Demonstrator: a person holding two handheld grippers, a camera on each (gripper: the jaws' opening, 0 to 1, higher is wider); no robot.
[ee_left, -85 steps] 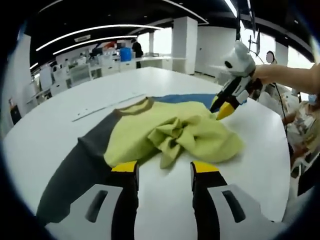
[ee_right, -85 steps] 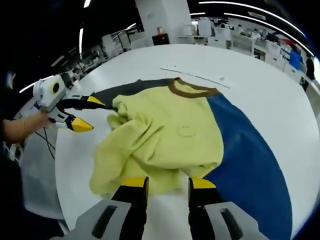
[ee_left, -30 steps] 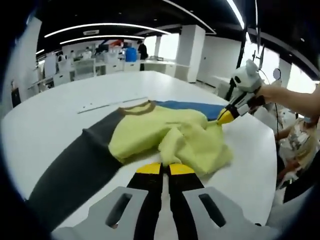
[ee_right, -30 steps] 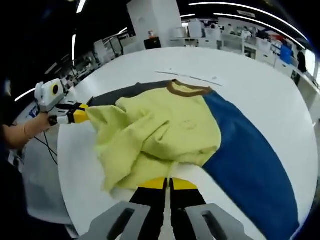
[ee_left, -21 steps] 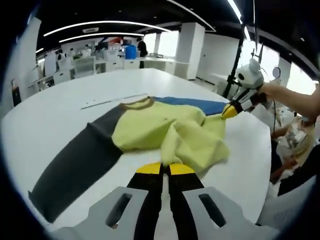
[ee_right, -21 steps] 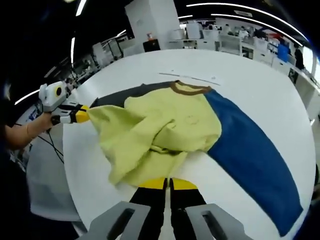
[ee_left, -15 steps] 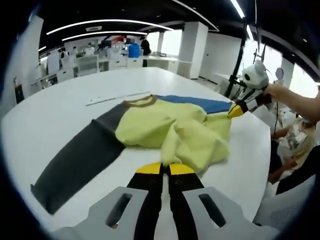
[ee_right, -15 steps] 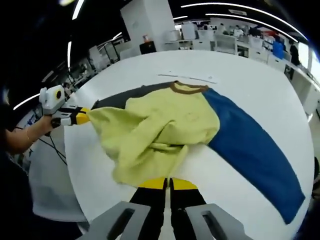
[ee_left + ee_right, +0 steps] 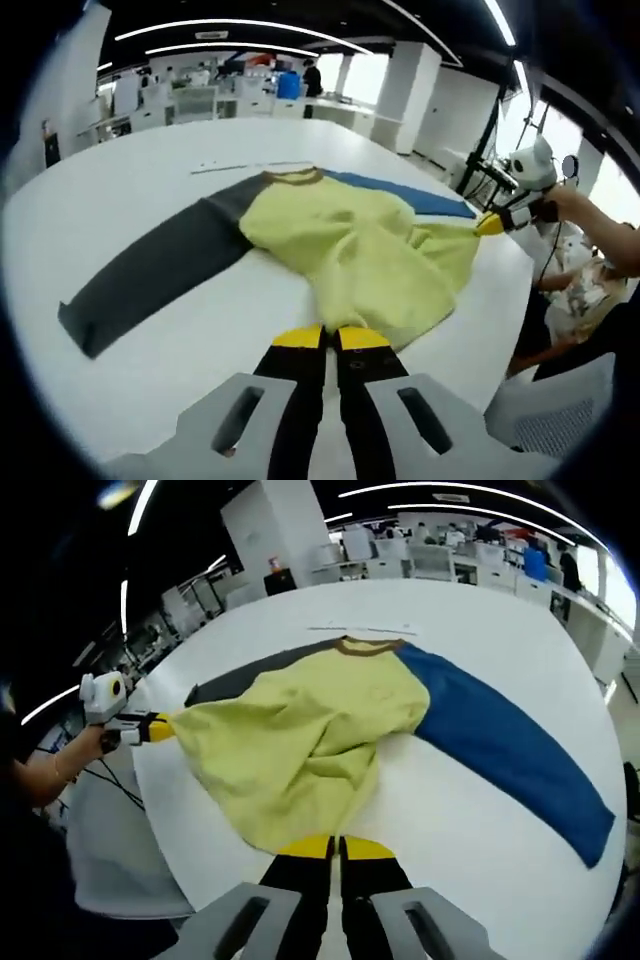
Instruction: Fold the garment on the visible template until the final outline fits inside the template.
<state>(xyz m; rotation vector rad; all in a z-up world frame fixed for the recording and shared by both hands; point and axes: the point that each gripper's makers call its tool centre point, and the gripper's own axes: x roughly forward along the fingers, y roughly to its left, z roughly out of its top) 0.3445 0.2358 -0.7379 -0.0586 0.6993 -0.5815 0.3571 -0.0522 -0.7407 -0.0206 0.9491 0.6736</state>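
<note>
A sweatshirt lies on the white table point(image 9: 120, 170), with a yellow body point(image 9: 370, 250), brown collar point(image 9: 293, 178), dark grey sleeve point(image 9: 150, 275) and blue sleeve point(image 9: 500, 745). My left gripper point(image 9: 331, 338) is shut on the near hem of the yellow body. In the right gripper view my right gripper point(image 9: 335, 847) is shut on the hem's other corner. The same right gripper point(image 9: 490, 223) shows at the right of the left gripper view, with the hem pulled taut between both. The left gripper point(image 9: 160, 727) comes into the right gripper view from the left. The body is still creased in the middle.
A thin pale strip point(image 9: 250, 165) lies on the table beyond the collar. A grey chair point(image 9: 560, 420) stands past the table's edge, and a person's hand point(image 9: 575, 205) holds the right gripper. Desks and pillars fill the room behind.
Both grippers went from open to shut on the hem, then drew back and apart. The crumpled yellow body spread out and both sleeves came fully into view.
</note>
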